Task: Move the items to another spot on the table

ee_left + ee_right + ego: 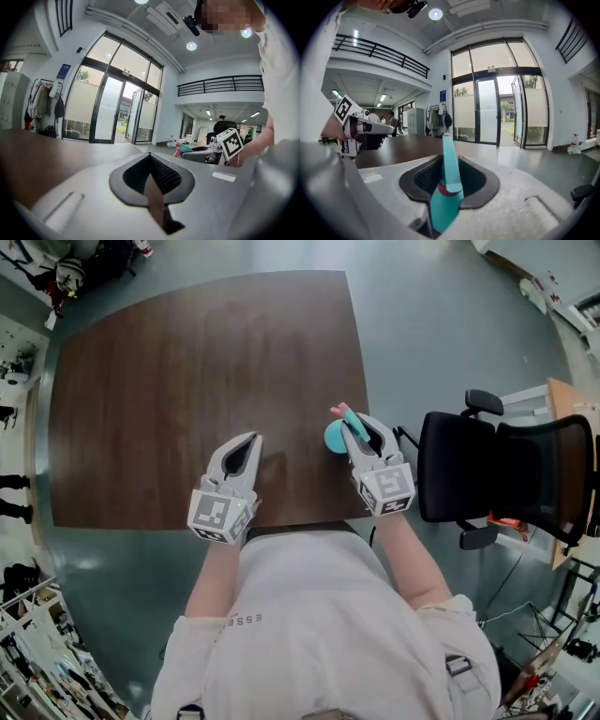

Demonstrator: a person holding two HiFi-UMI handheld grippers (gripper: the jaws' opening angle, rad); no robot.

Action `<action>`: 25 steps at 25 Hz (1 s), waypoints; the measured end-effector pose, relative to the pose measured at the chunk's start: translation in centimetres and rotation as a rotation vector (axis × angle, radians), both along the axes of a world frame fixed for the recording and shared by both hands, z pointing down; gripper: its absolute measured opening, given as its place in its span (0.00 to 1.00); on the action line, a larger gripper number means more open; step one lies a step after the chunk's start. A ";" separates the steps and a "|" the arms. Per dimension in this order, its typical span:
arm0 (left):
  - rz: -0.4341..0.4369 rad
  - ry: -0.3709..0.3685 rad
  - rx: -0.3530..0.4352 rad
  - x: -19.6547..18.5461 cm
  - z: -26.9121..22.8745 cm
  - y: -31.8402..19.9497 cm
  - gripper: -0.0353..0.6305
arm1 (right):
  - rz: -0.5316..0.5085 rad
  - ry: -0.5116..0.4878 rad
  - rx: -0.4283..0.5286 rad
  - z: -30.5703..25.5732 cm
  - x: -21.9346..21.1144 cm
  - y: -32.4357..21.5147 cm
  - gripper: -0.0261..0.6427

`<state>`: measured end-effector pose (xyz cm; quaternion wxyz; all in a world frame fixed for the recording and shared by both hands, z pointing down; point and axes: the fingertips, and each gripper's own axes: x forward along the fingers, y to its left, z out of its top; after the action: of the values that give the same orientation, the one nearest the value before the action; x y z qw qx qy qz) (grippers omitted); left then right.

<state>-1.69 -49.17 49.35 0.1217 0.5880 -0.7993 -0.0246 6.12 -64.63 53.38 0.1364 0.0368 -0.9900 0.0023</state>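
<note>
A teal item (337, 434) with a slim handle and a pink tip sticks up and left out of my right gripper (352, 424), which is shut on it near the right edge of the brown table (187, 362). In the right gripper view the teal item (445, 187) stands upright between the dark pads. My left gripper (251, 439) hovers over the table's front middle, its tips together and nothing between them. The left gripper view shows only a thin strip of table through its jaws, and the teal item (185, 149) off to the right.
A black office chair (506, 474) stands close to the table's right side, with a wooden desk (572, 427) behind it. The person's torso (309, 615) is against the table's front edge. Grey floor surrounds the table, and clutter lines the left wall.
</note>
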 end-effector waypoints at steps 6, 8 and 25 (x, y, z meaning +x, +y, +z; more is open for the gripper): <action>-0.002 -0.006 0.009 0.7 0.4 -0.1 0.08 | 0.006 -0.039 0.003 0.0 0.6 0.1 0.17; -0.001 -0.006 0.008 0.8 0.3 0.2 0.08 | 0.013 -0.046 -0.010 -0.2 0.6 0.3 0.17; -0.019 -0.016 0.052 3.3 -4.1 3.2 0.08 | 0.073 -0.090 -0.051 -8.2 3.5 3.5 0.03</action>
<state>1.58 -45.95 45.29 0.0997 0.5837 -0.8047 -0.0416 9.66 -61.15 45.17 0.0925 0.0691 -0.9927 0.0341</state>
